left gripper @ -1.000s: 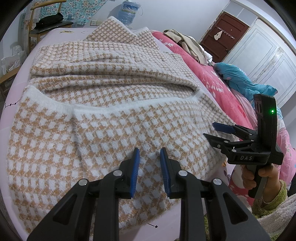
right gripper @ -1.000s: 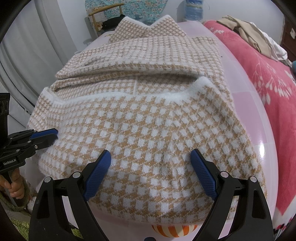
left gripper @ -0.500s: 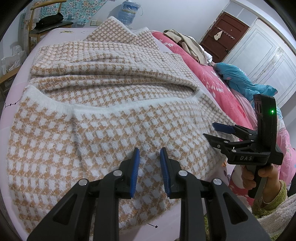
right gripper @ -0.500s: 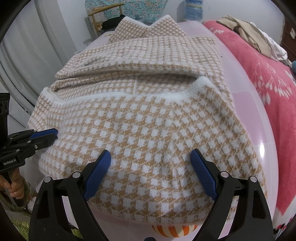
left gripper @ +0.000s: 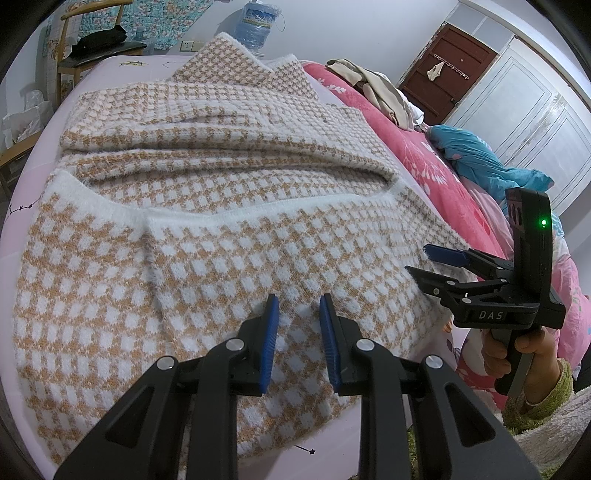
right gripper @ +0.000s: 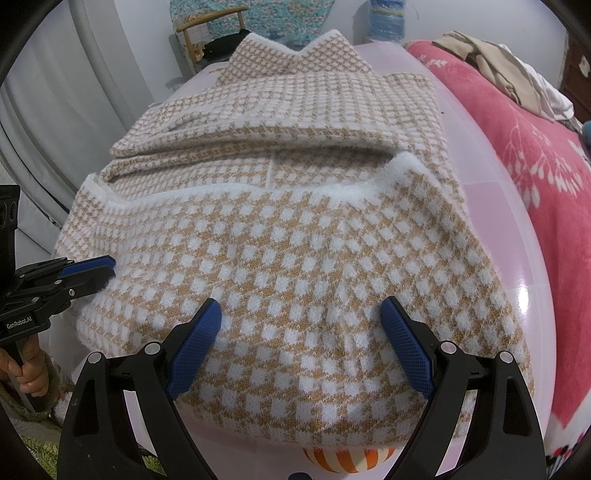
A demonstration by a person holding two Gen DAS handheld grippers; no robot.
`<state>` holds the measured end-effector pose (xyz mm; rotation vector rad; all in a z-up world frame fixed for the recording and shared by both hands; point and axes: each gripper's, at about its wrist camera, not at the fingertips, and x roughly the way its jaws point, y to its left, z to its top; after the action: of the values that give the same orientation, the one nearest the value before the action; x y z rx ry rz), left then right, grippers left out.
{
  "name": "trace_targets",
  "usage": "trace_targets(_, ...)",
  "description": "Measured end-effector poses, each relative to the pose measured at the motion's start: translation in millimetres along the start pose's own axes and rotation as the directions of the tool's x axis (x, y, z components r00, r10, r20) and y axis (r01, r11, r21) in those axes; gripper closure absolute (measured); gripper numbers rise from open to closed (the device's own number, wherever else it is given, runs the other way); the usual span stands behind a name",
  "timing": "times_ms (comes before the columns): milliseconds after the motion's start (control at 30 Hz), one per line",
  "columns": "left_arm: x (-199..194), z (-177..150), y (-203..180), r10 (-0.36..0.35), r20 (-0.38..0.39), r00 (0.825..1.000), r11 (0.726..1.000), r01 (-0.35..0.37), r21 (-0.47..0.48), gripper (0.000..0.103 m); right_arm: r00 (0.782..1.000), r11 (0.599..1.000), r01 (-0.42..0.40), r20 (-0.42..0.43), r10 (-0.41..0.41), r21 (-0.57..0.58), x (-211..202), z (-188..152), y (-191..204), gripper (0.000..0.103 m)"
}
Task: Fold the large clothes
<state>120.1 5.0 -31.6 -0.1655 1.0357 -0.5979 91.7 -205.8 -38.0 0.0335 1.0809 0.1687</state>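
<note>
A large tan-and-white checked knit garment [left gripper: 221,240] [right gripper: 288,240] lies partly folded on a pink sheet [left gripper: 122,66], its white-trimmed near half doubled over the rest. My left gripper [left gripper: 297,299] hovers over the near hem, jaws a narrow gap apart with nothing pinched between the blue pads. In the right wrist view the left gripper [right gripper: 110,267] sits at the garment's left edge. My right gripper [right gripper: 301,306] stands wide open above the near hem, empty. In the left wrist view the right gripper [left gripper: 419,260], held by a hand [left gripper: 532,354], is at the garment's right edge.
A red floral blanket [left gripper: 406,140] [right gripper: 535,166] runs along the right side, with beige clothes [left gripper: 376,92] and a blue cloth [left gripper: 480,158] on it. A chair [left gripper: 96,48] and a water bottle [left gripper: 258,26] stand beyond the far end. An orange-striped object [right gripper: 347,458] shows under the near edge.
</note>
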Motion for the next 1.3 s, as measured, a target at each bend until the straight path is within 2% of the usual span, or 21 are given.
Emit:
trace_targets(933,-1,0,1,0.004,-0.002,1.0,1.0,-0.004,0.003,0.081,1.0,1.0,0.0,-0.001,0.0,-0.002,-1,0,0,0.019)
trace_targets(1033,-7,1,-2,0.036,0.014,0.999,0.999,-0.037,0.016,0.075,1.0,1.0,-0.003,-0.002,0.003,0.0,0,0,-1,0.019)
trace_targets(1133,-20,4,1,0.1,0.06,0.993,0.994,-0.102,0.032,0.072,1.0,1.0,-0.006,0.006,0.006,-0.001,-2,3,-4,0.019)
trace_targets(1300,-40,13,28,0.233,0.112,0.966,0.972,-0.232,-0.02,0.071,0.999,1.0,0.004,0.053,-0.005,0.016,-12,11,-15,0.019)
